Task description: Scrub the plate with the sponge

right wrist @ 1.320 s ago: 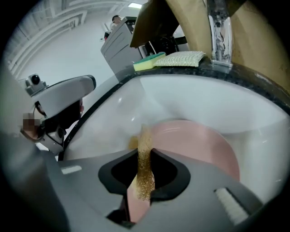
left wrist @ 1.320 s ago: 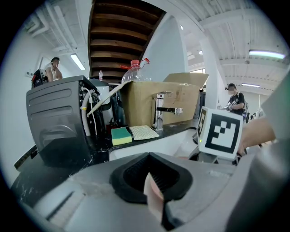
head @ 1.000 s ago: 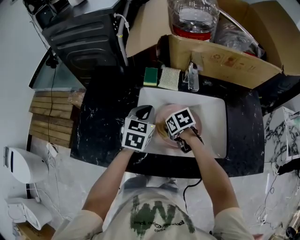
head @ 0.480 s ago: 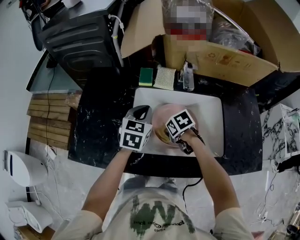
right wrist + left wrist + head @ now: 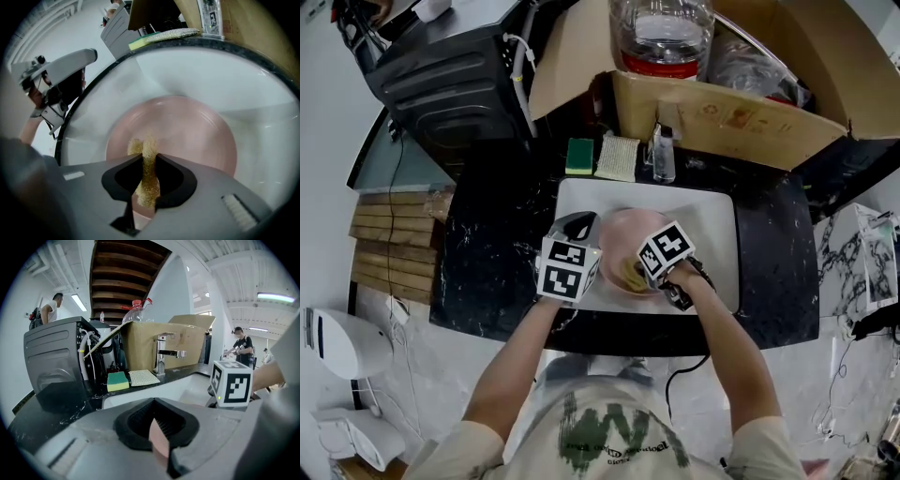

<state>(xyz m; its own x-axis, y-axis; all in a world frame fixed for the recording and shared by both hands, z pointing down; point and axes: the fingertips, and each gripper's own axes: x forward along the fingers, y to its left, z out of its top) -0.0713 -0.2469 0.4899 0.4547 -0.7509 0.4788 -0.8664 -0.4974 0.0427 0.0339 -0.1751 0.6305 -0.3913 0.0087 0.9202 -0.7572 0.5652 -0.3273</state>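
Both grippers have hardly shifted: left gripper point(image 5: 157, 427) pinches plate point(image 5: 187, 131) rim, right gripper point(image 5: 149, 164) clamps sponge point(image 5: 147, 185); hard scrubbing could pull the rim free.

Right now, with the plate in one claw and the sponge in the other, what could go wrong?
1. The left claw pinches only a thin edge of the plate. Hard scrubbing could twist it loose, and it would drop into the sink.
2. The right claw holds the sponge by a narrow strip, so it might pull out mid-stroke.
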